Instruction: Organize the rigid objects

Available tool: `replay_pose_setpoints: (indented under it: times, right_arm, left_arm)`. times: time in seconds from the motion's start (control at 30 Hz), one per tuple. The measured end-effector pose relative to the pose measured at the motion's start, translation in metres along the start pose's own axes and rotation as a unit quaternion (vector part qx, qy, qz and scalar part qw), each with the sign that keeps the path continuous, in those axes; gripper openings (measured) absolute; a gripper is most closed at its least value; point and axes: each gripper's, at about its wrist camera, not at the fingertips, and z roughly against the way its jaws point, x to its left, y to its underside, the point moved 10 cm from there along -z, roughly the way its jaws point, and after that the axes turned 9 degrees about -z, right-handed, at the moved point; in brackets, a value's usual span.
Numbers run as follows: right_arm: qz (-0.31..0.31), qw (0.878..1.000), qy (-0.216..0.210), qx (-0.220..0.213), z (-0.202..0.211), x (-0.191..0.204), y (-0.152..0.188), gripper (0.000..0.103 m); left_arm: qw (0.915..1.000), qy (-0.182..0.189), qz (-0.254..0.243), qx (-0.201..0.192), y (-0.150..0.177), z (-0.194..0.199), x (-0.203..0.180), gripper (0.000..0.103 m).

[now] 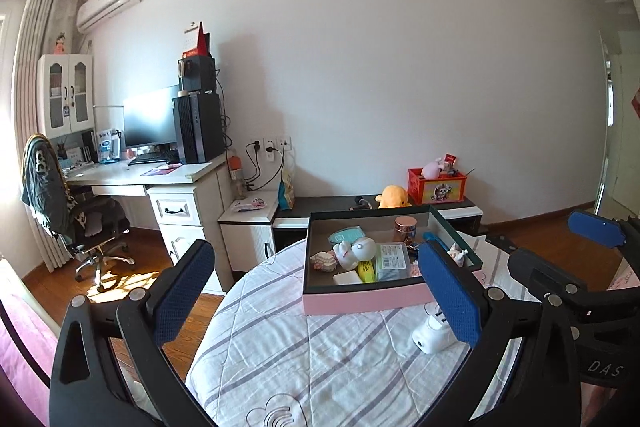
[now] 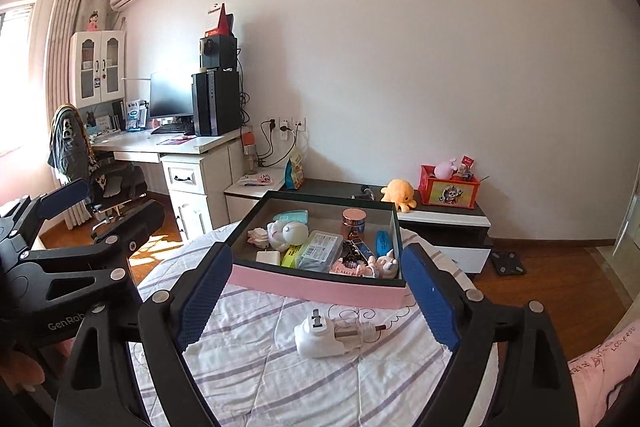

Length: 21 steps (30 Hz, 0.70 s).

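Note:
A pink box with a dark rim (image 1: pixel 360 301) (image 2: pixel 320 289) stands on the striped bed cover. It holds several small things: a white figurine (image 2: pixel 286 235), a copper-lidded jar (image 2: pixel 354 221), a clear packet (image 2: pixel 318 249) and a blue item (image 2: pixel 383 242). A white plug-like device (image 2: pixel 320 341) (image 1: pixel 430 337) lies on the cover in front of the box. My right gripper (image 2: pixel 316 301) is open and empty, its fingers on either side of the device and above it. My left gripper (image 1: pixel 320 293) is open and empty, to the left of the device.
The bed cover (image 1: pixel 300 347) ends at the foot of the bed, with wooden floor beyond. A low black-and-white cabinet (image 2: pixel 440 223) with a yellow plush (image 2: pixel 400 193) and a red box (image 2: pixel 448 189) stands behind. A desk with computer (image 2: pixel 180 139) and a chair (image 2: pixel 104 179) are at the left.

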Motion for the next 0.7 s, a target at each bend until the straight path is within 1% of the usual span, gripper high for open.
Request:
replay_pose_setpoints:
  times: [0.07, 0.17, 0.27, 0.37, 0.5, 0.7]
  right_arm:
    - [0.003, 1.0, 0.001, -0.013, 0.02, 0.004, 0.003, 0.103]
    - [0.007, 1.0, 0.001, -0.028, 0.045, 0.008, 0.008, 0.103]
    - [0.005, 0.999, 0.0, -0.033, 0.064, 0.009, 0.013, 0.103]
    - [0.002, 0.999, 0.004, -0.039, 0.082, 0.007, 0.018, 0.103]
    - [-0.004, 0.999, 0.016, -0.044, 0.097, 0.0, 0.022, 0.103]
    - [-0.006, 0.998, 0.026, -0.048, 0.113, -0.005, 0.025, 0.103]
  left_arm:
    - [1.0, -0.004, 0.004, -0.008, 0.003, 0.02, 0.003, 0.103]
    - [0.9998, -0.009, 0.008, -0.015, 0.007, 0.042, 0.004, 0.103]
    - [0.9996, -0.02, 0.008, -0.021, 0.01, 0.063, 0.004, 0.103]
    - [0.9996, -0.012, 0.009, -0.024, 0.015, 0.079, 0.0, 0.103]
    - [0.9996, -0.002, 0.006, -0.026, 0.017, 0.093, -0.009, 0.103]
    - [0.9994, -0.006, -0.001, -0.033, 0.016, 0.108, -0.016, 0.103]
